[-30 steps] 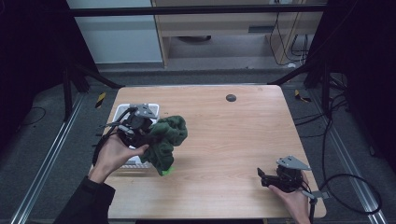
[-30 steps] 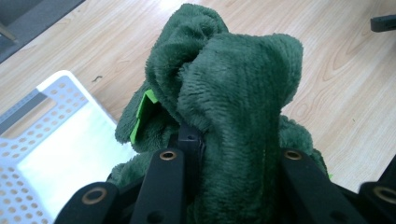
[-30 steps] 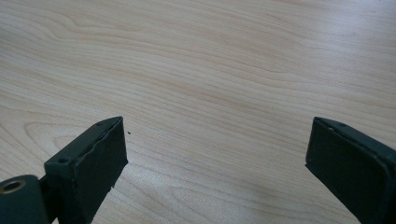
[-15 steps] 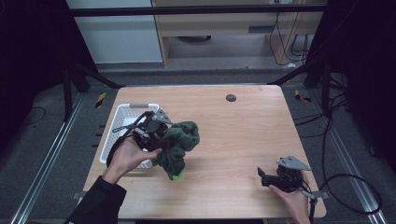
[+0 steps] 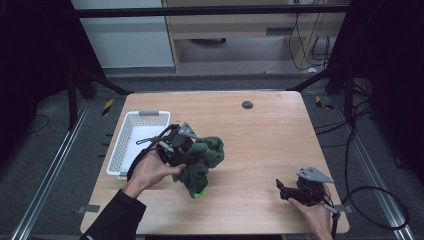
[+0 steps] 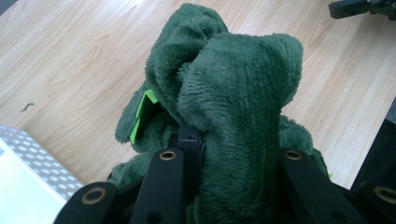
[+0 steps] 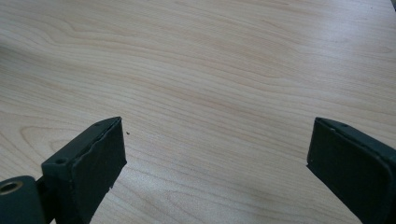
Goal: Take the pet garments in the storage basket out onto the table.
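From the high view I have my left claw (image 5: 186,150) clamped on a dark green plush cloth (image 5: 202,159), bunched and hanging down so its lower end reaches the worktop (image 5: 260,135), just right of the white basket (image 5: 131,145). The left gripper view adds what the overhead misses: the fleece (image 6: 229,93) is pinched between the 2 black jaws, and a bright green tag (image 6: 142,114) sticks out of its folds. My right claw (image 5: 287,191) sits near the front right corner, well apart from the cloth. Its own view shows the jaws spread wide over bare wood, gripping nothing.
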